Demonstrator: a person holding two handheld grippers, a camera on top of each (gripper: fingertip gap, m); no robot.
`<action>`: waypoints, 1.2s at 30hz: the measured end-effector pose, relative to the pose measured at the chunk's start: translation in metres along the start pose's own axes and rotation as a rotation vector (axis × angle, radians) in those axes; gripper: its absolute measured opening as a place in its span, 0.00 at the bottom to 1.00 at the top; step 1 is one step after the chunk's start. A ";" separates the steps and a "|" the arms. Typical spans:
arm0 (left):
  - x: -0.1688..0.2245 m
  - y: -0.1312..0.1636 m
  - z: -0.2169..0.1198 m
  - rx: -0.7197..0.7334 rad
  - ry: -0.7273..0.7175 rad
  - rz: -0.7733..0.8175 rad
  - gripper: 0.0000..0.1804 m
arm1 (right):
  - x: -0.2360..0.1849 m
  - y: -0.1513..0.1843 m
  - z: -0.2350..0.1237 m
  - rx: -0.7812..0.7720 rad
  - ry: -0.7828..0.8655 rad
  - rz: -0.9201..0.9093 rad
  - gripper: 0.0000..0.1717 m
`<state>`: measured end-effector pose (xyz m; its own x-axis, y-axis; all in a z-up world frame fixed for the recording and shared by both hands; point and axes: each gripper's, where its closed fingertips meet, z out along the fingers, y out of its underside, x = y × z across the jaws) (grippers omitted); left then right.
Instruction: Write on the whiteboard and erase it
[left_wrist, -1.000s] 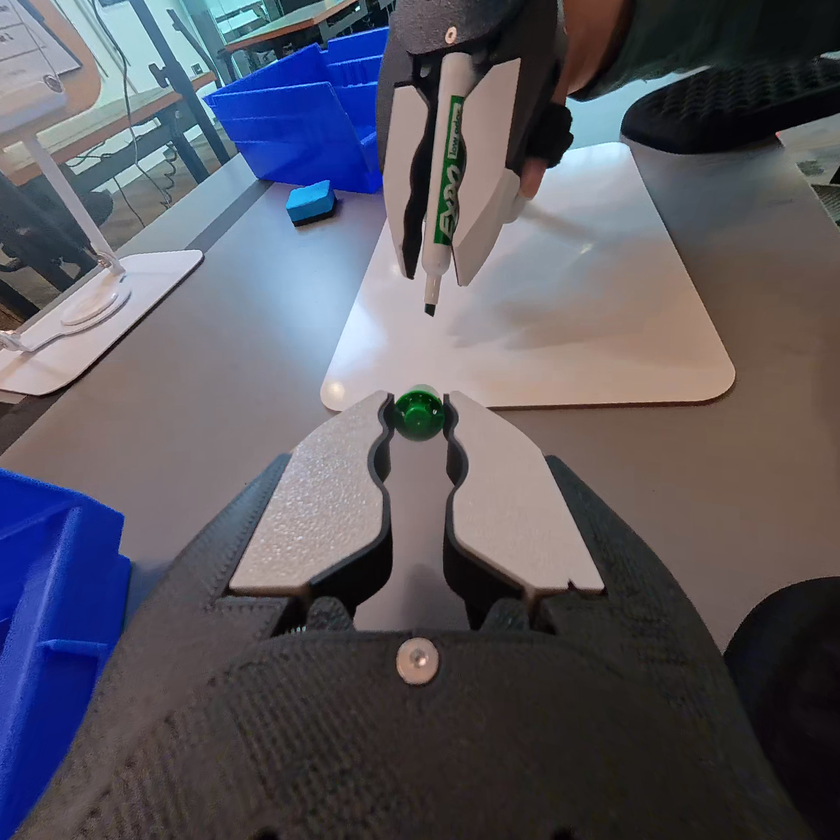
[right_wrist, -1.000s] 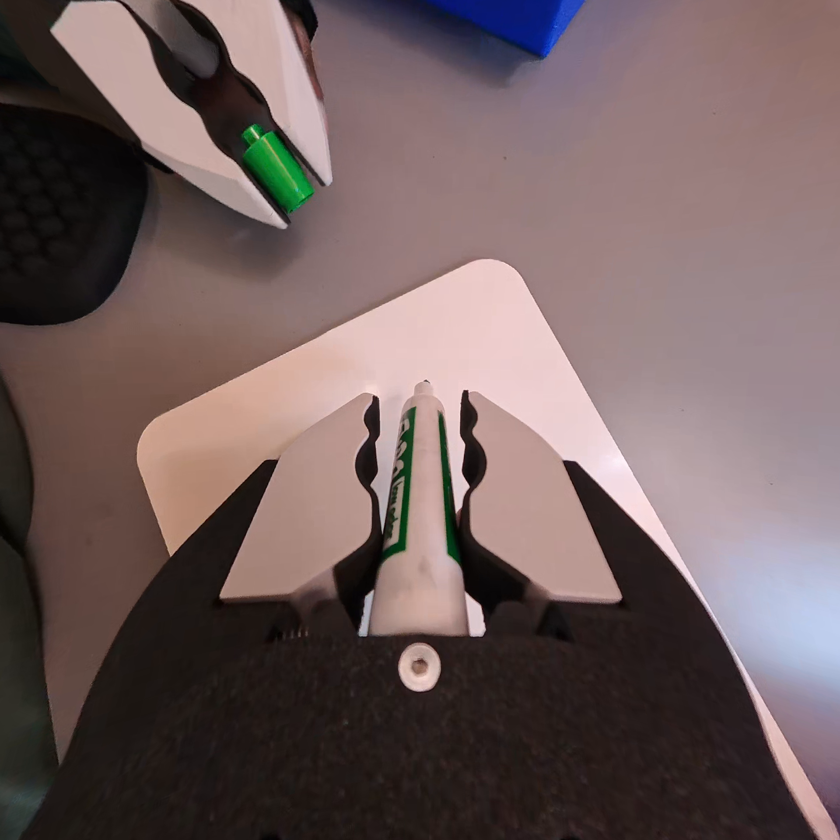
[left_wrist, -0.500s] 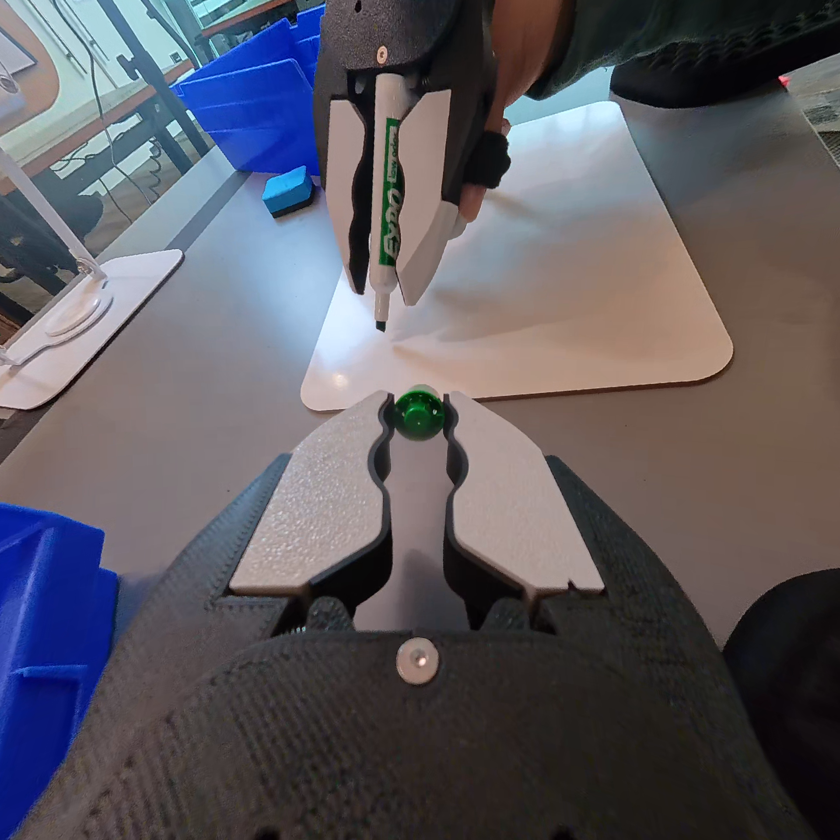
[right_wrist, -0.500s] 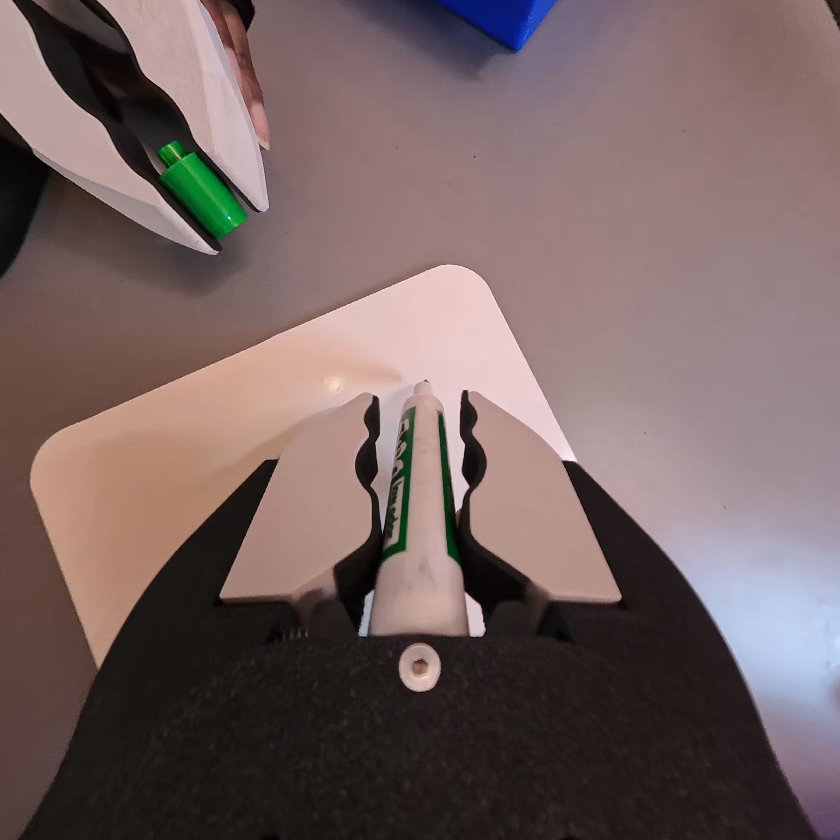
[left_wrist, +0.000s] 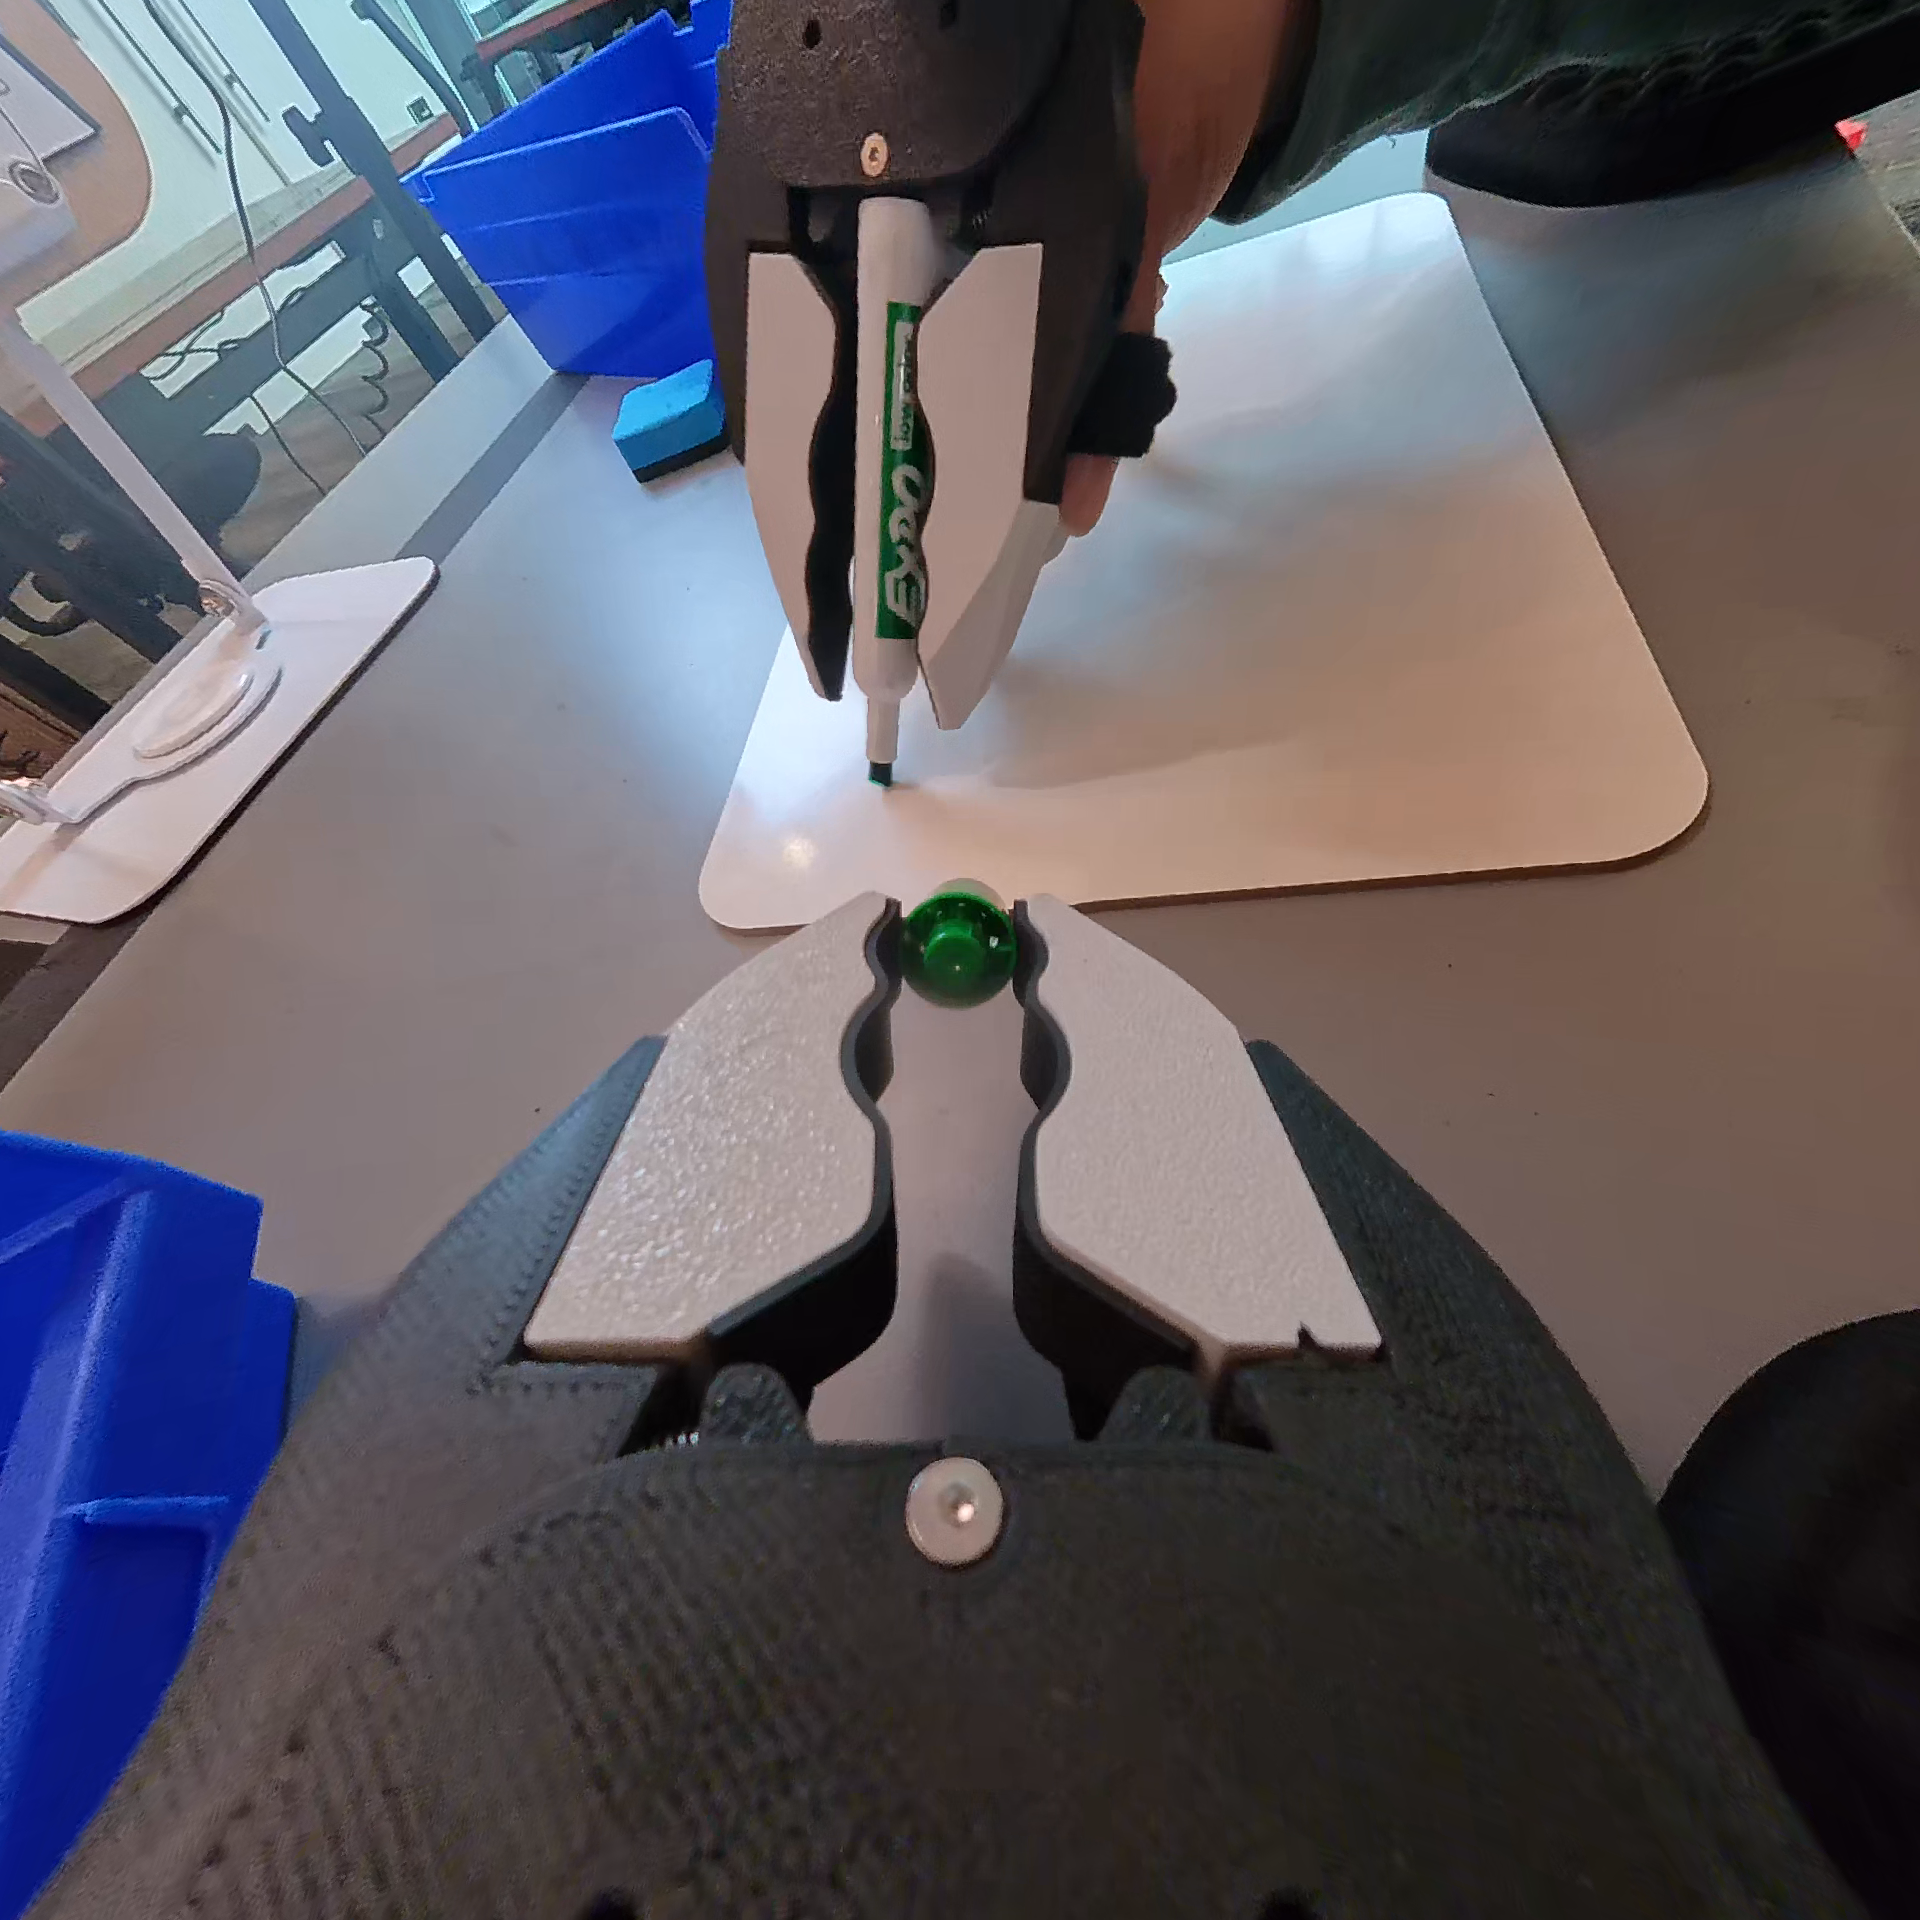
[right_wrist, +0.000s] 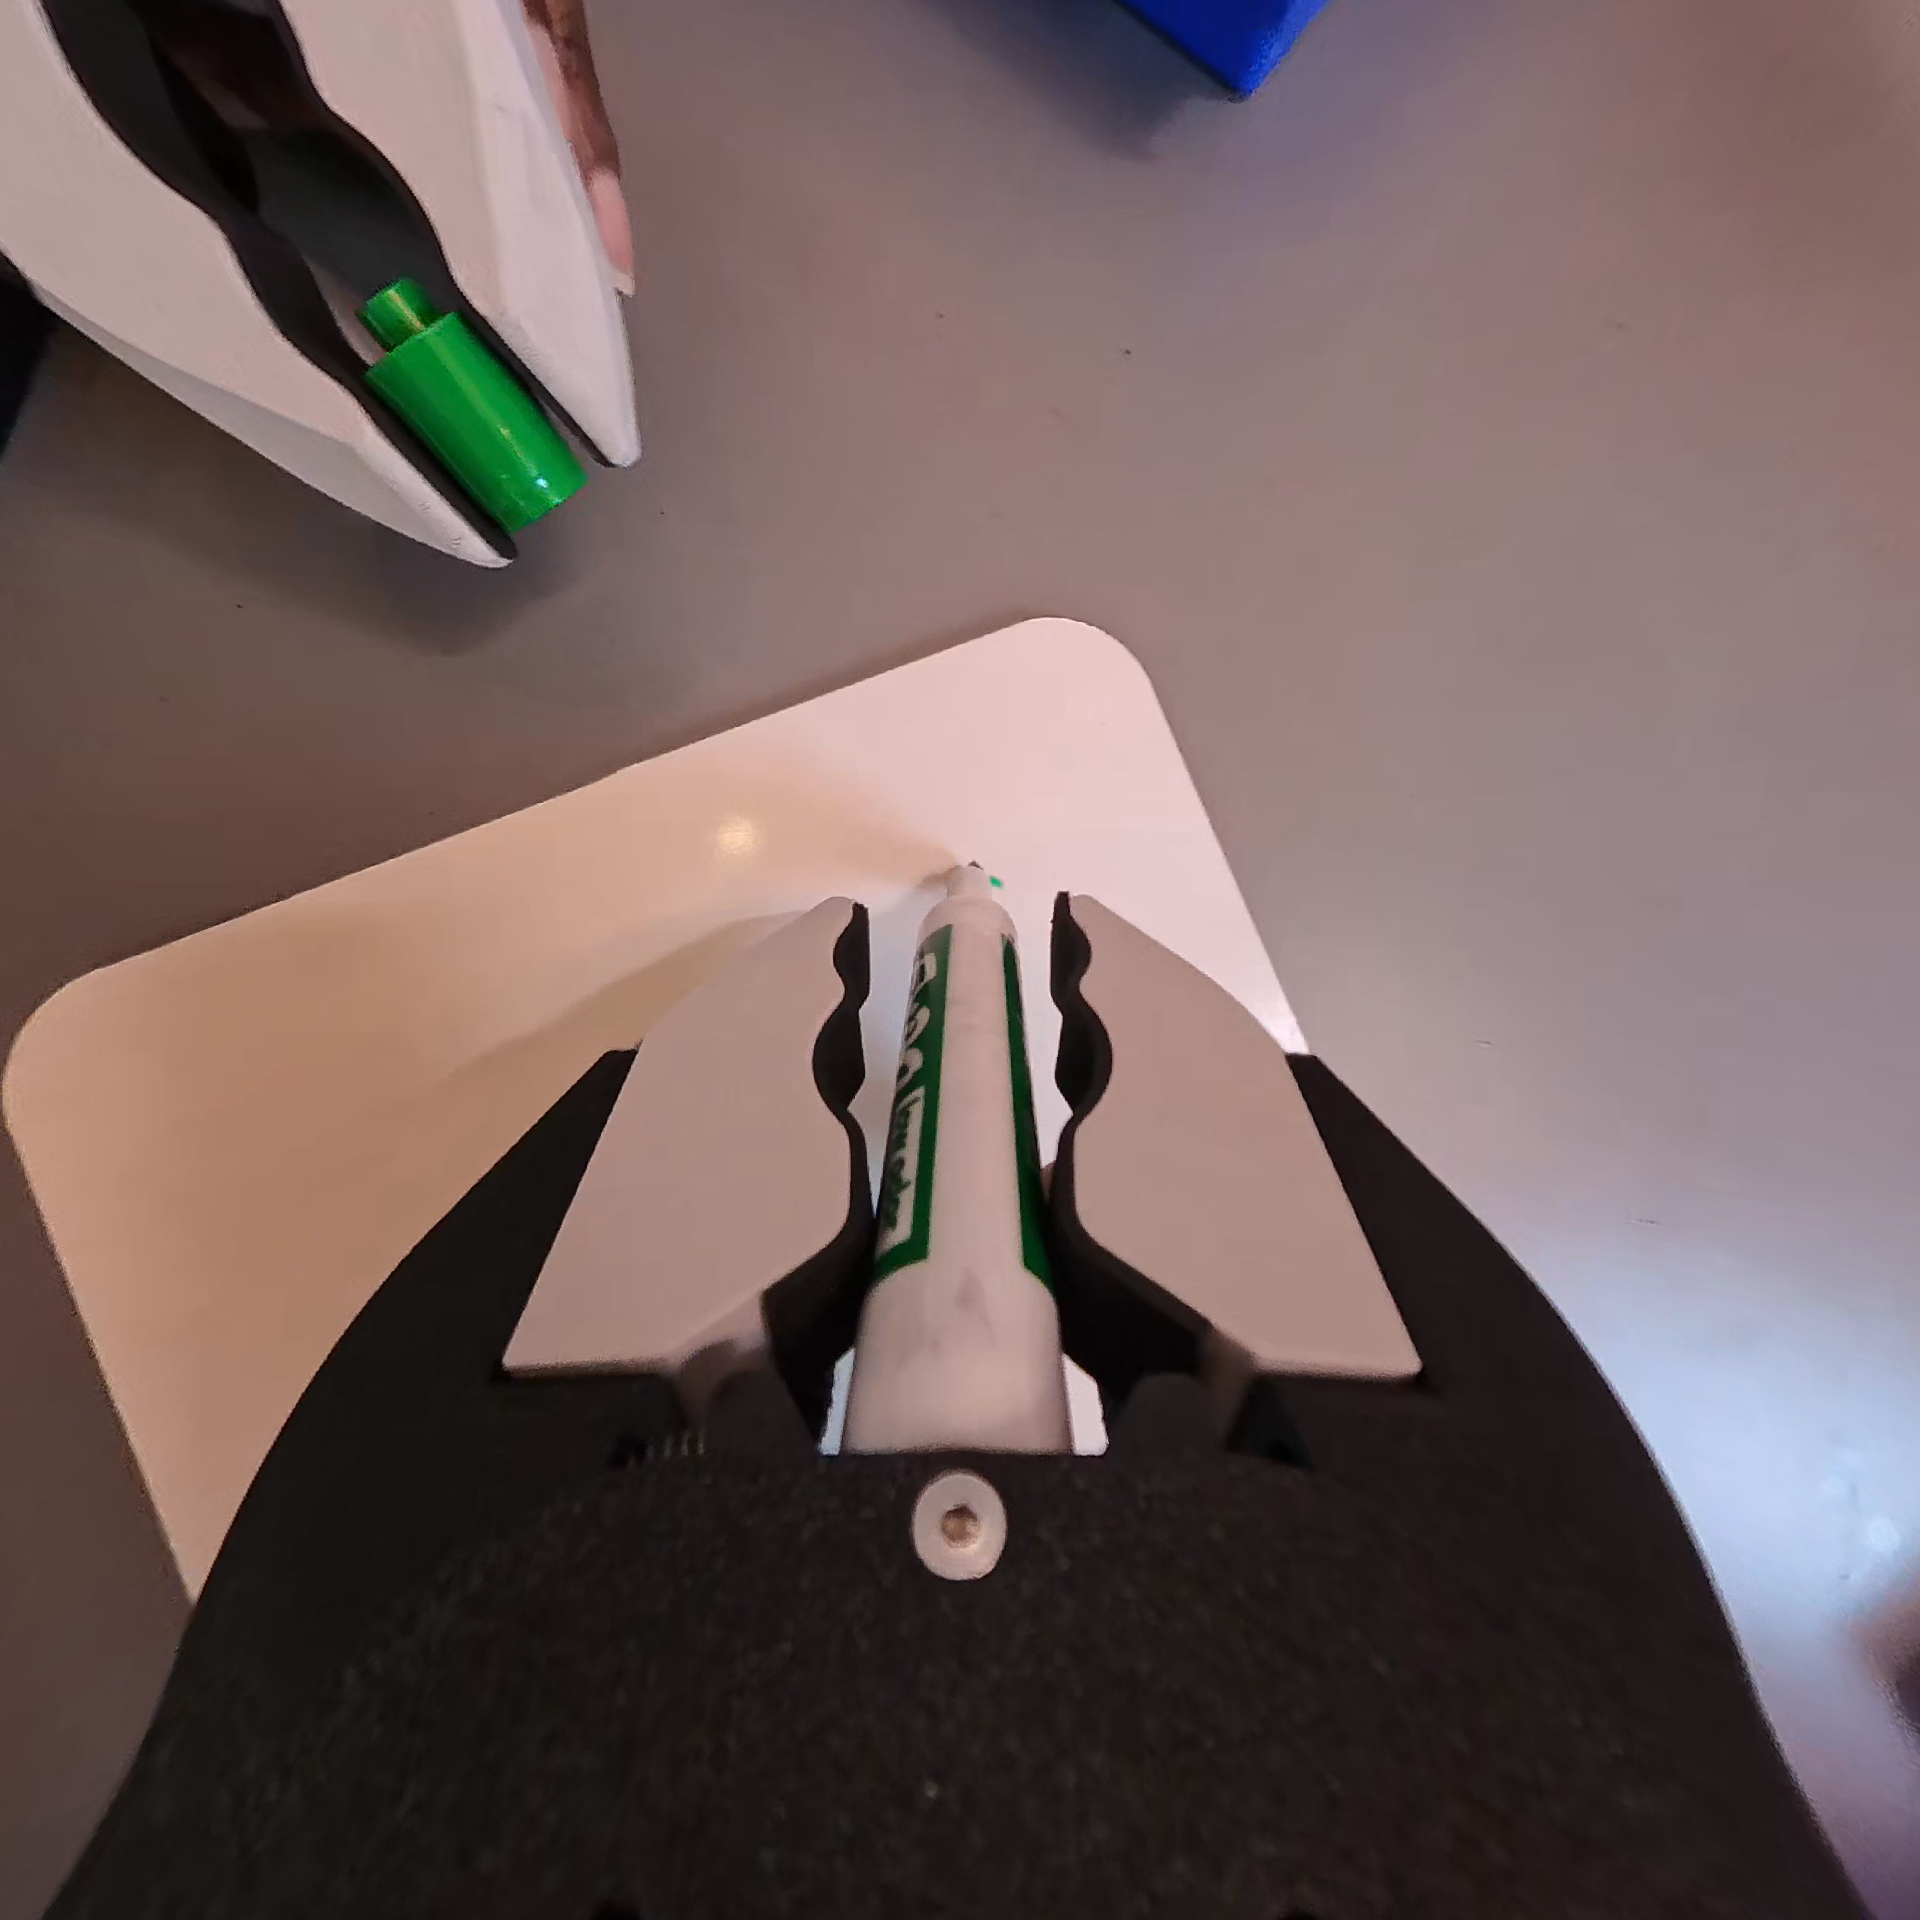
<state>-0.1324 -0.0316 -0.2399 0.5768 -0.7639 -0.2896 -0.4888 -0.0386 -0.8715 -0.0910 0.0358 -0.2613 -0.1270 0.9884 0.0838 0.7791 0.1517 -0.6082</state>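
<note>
Marker: my right gripper (right_wrist: 954, 909) fingers clamp the white, green-labelled marker pen (right_wrist: 961, 1143), tip on the flat white whiteboard (right_wrist: 416, 1039) corner.
Axis: steep, tip down.
Cap: my left gripper (left_wrist: 954, 914) fingers pinch the green plastic cap (left_wrist: 954, 954) just off that corner.

A white whiteboard (left_wrist: 1299, 665) with rounded corners lies flat on the grey tabletop (left_wrist: 468, 883). An uncapped white-and-green marker (left_wrist: 891, 520) stands steeply, tip on the board near one corner. Its green cap (left_wrist: 954, 954) is off. A blue eraser (left_wrist: 670, 428) lies beyond the board.

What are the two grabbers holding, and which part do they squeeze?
The left gripper pinches the green marker cap by its sides at the fingertips. The right gripper holds the uncapped marker, gripped deep between the fingers around its rear barrel.
</note>
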 end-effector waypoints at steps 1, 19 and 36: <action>0.000 0.000 0.000 -0.001 0.000 0.000 0.11 | -0.004 0.000 0.000 -0.004 -0.010 -0.005 0.20; 0.002 0.003 0.001 -0.014 0.007 0.003 0.11 | -0.004 -0.002 -0.016 0.024 0.045 -0.019 0.20; 0.000 0.004 0.001 -0.019 0.005 -0.005 0.11 | 0.006 0.004 -0.002 0.016 0.032 -0.011 0.20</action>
<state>-0.1337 -0.0313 -0.2438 0.5757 -0.7670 -0.2834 -0.4987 -0.0547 -0.8650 -0.0878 0.0427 -0.2618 -0.1161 0.9865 0.1155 0.7677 0.1629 -0.6197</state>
